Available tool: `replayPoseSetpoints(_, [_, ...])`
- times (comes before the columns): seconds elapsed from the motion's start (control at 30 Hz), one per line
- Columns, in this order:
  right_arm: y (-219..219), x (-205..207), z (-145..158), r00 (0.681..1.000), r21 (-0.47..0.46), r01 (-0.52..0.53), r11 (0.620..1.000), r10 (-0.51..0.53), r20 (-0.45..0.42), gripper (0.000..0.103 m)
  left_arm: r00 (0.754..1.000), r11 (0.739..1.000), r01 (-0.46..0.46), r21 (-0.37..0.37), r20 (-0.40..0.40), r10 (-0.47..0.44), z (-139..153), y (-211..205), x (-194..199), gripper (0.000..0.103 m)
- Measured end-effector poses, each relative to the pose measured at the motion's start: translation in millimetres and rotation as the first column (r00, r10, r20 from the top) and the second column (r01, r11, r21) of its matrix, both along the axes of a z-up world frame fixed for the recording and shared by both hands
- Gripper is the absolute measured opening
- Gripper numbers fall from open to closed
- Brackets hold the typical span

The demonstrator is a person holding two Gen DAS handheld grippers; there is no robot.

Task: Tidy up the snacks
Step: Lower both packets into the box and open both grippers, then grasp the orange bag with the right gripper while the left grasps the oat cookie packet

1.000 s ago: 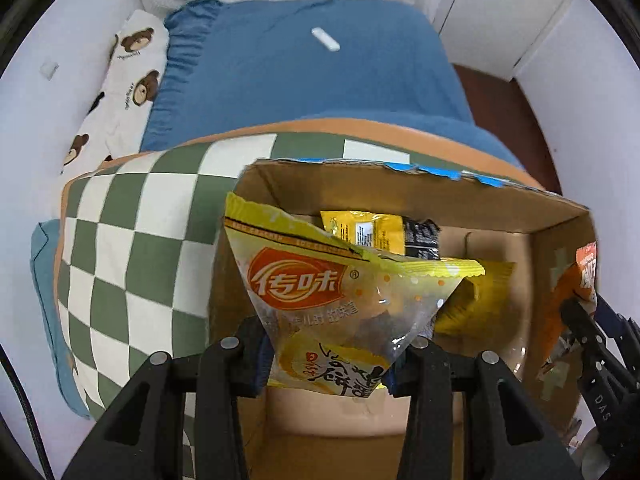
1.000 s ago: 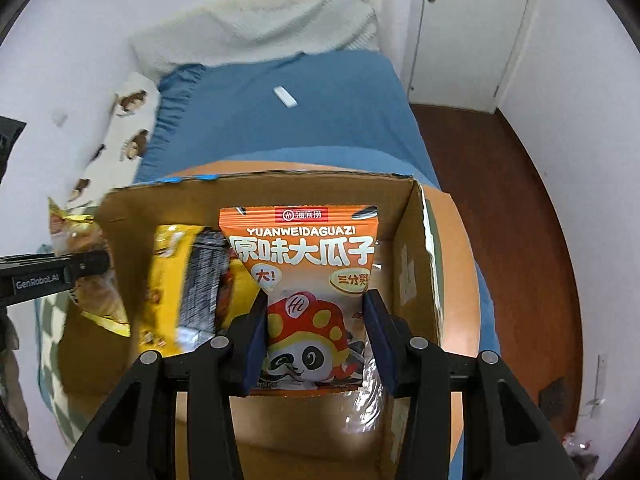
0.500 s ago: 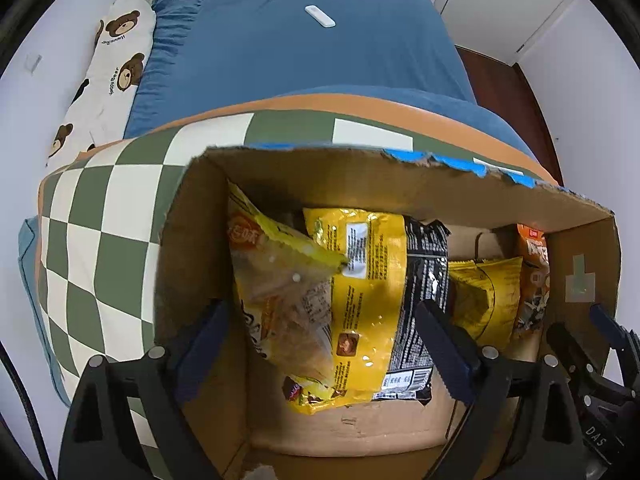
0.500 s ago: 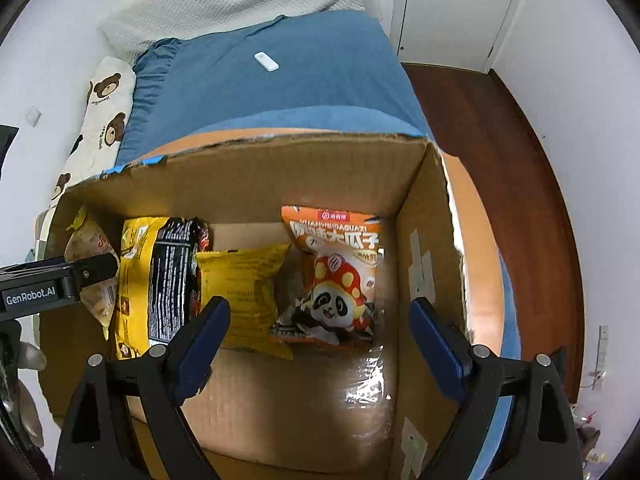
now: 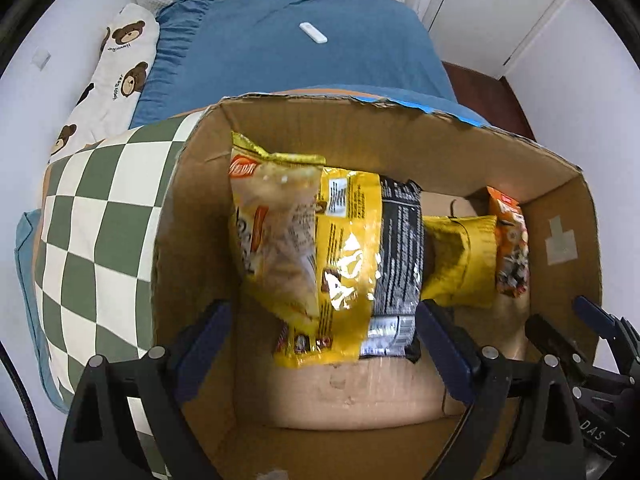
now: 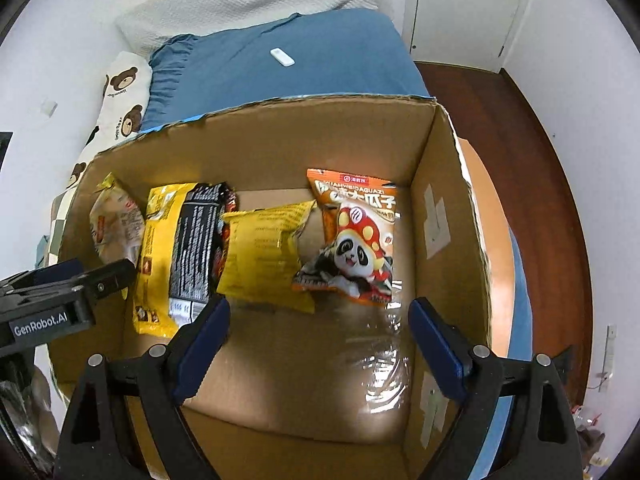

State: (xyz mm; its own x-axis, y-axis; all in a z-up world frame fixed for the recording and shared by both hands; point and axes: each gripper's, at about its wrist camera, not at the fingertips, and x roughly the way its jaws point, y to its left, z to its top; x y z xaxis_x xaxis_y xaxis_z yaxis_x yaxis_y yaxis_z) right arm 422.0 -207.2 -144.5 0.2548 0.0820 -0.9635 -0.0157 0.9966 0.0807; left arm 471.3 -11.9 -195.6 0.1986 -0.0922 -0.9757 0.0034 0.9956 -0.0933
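Note:
An open cardboard box [image 5: 192, 216] [image 6: 444, 208] holds several snack packs. From left to right: a clear yellow-topped pack [image 5: 272, 216] [image 6: 116, 220], a yellow and black pack [image 5: 360, 264] [image 6: 180, 248], a plain yellow pack [image 5: 460, 264] [image 6: 264, 256] and an orange panda pack [image 5: 510, 240] [image 6: 356, 236]. My left gripper [image 5: 324, 344] is open and empty above the box's left half. My right gripper [image 6: 320, 336] is open and empty above the right half. Each gripper also shows in the other's view: the right [image 5: 592, 344], the left [image 6: 68, 288].
The box stands on a green and white checked cloth [image 5: 96, 216]. Behind it lies a bed with a blue sheet [image 5: 296, 52], a white remote [image 5: 314, 33] and a bear-print pillow [image 5: 116, 64]. A white door [image 6: 460, 0] and dark wood floor [image 6: 532, 168] are at the right.
Both grippers opened and let their packs fall into the box: the clear yellow pack at the left, the orange panda pack at the right. Both grippers then drew back slightly.

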Motion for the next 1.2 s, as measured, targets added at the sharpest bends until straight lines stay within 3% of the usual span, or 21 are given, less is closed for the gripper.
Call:
replayPoseSetpoints(0.47, [-0.5, -64.5, 52.1, 0.992, 0.019, -0.028, 0.999, 0.025, 0.124, 0.093, 0.974, 1.0, 0.012, -0.006, 0.227, -0.011, 72.9, 3.0, -75.2, 0.094])
replayPoseSetpoints(0.87, [4.2, -134.7, 110.1, 0.967, 0.041, -0.05, 0.998, 0.038, 0.251, 0.093, 0.938, 0.999, 0.017, -0.034, 0.347, -0.004, 120.8, 11.6, -144.2, 0.094])
replayPoseSetpoints(1.03, [3.5, -161.4, 118.3, 0.966, 0.087, -0.05, 0.995, 0.026, 0.256, 0.093, 0.942, 0.999, -0.012, -0.032, 0.335, 0.022, 117.2, 24.0, -171.9, 0.094])
replayPoseSetpoints(1.2, [-4.1, -182.3, 82.2, 0.984, 0.114, -0.027, 0.993, 0.006, 0.179, 0.088, 0.973, 1.0, -0.015, -0.003, 0.229, 0.015, 69.7, 29.7, -194.1, 0.094])
